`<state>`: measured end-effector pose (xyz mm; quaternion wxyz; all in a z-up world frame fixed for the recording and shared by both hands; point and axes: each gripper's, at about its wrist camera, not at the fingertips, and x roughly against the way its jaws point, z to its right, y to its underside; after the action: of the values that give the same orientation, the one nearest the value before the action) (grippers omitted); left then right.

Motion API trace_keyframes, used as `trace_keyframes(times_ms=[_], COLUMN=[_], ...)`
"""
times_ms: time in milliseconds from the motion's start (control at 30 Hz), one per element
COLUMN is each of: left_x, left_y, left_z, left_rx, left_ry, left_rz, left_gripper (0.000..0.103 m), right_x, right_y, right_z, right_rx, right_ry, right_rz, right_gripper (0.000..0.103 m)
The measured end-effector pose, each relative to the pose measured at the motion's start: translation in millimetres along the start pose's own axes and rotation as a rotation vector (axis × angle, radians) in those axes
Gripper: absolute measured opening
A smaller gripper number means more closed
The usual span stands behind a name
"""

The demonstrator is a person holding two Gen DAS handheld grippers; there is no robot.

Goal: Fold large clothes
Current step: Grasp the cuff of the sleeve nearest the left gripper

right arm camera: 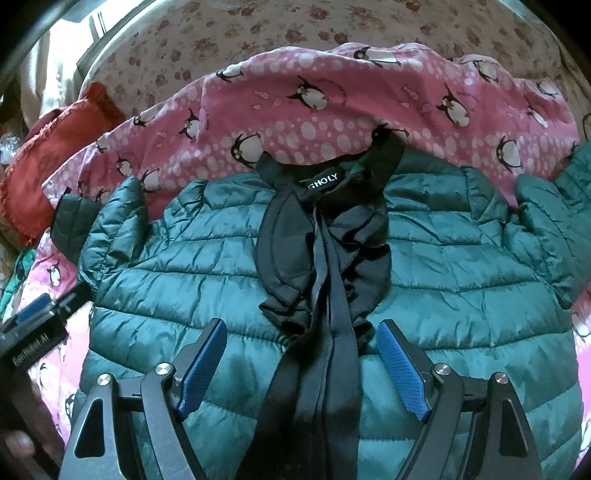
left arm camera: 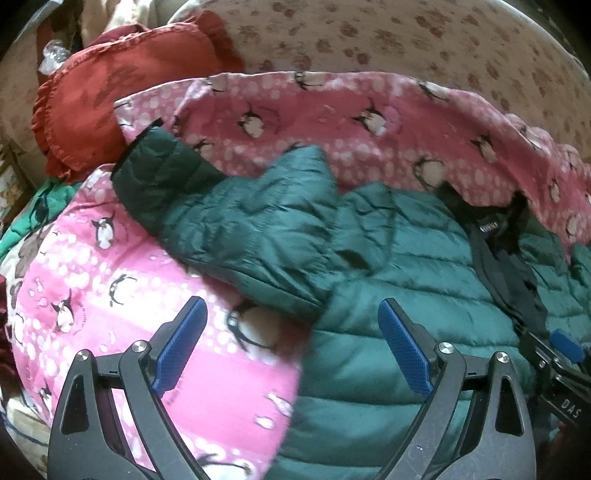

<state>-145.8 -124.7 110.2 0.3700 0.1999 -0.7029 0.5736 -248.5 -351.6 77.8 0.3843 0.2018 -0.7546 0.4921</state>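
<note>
A dark green quilted jacket point(right arm camera: 424, 280) lies flat on a pink penguin blanket point(right arm camera: 314, 122), its black neck label point(right arm camera: 323, 178) reading "GHOLY". The left gripper point(left arm camera: 291, 347) and right gripper point(right arm camera: 301, 369) both hover above it, jaws spread wide, gripping nothing

We see a pink penguin-print blanket point(right arm camera: 314, 122) spread over a beige floral bedsheet point(right arm camera: 258, 29). At its left edge we note a red frilled cushion point(left arm camera: 122, 92)

Both wrist cameras look down close over the green jacket point(left arm camera: 388, 258) point(right arm camera: 295, 266); left view sits further left, sharing its collar.
</note>
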Motion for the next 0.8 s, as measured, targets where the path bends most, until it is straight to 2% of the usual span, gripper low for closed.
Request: trace_keyframes(times_ms=[200,333,567,700,800], left_x=[-11.4,-24.1,-56.5,-79.6,-93.7], left_y=[-11.4,-20.9,-39.6,-51.0,-59.4], left_z=[-32.9,-66.9,-122.3,-152.7,-170.9], left_rx=[0.016,0.081,0.194,0.264,0.299], left_ry=[-0.055,-0.090,-0.109,-0.078,-0.102], left_rz=[0.017,0.030,0.037,0.030,0.038], left_gripper=[0.094,0.094,0.094,0.094,0.094], right_x=[-3.0,-8.7,-15.4,-16.2,-17.7], right_y=[-1.8,-1.9,-0.5,-0.2,1.3], right_z=[1.1,3.5,1.7,3.4,4.5], right_rx=[-0.004,-0.009,0.005,-0.002,-0.005], right_ry=[0.010,0.012,0.007,0.000,-0.003], right_rz=[-0.001,-0.008,-0.018,-0.020,-0.019], right_gripper=[0.082,0.082,0.082,0.082,0.082])
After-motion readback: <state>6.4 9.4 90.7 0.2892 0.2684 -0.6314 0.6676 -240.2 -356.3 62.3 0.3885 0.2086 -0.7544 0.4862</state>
